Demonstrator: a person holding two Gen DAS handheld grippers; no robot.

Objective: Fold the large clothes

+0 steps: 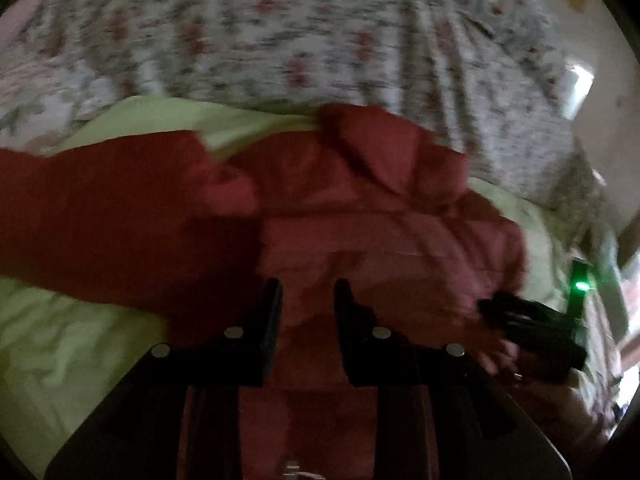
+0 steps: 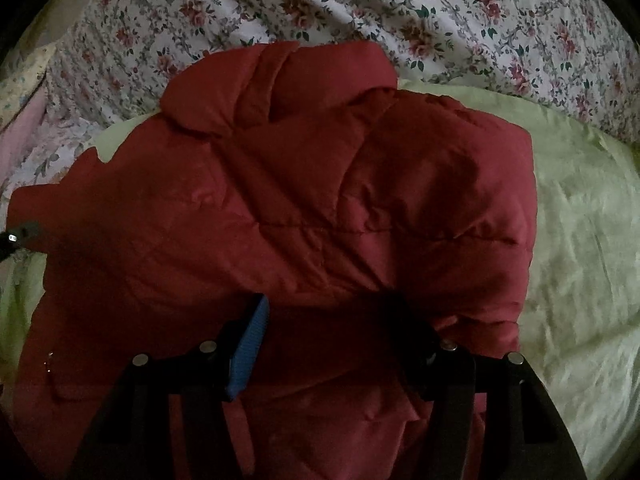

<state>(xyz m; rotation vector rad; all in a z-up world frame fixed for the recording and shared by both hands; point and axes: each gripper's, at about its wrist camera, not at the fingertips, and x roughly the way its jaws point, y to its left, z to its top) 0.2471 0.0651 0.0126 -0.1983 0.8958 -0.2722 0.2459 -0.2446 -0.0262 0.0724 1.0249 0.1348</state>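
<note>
A red puffer jacket lies on a pale green sheet, its collar toward the far side; it also shows in the left wrist view, blurred. My left gripper hovers over the jacket's near edge, jaws apart with red fabric between the fingers; whether it pinches the cloth is unclear. My right gripper is open wide over the jacket's lower part, its blue pad on the left finger. The right gripper shows at the right edge of the left wrist view.
A floral bedspread covers the bed beyond the green sheet. A pink cloth lies at the far left. Room clutter and a bright window show at the right edge.
</note>
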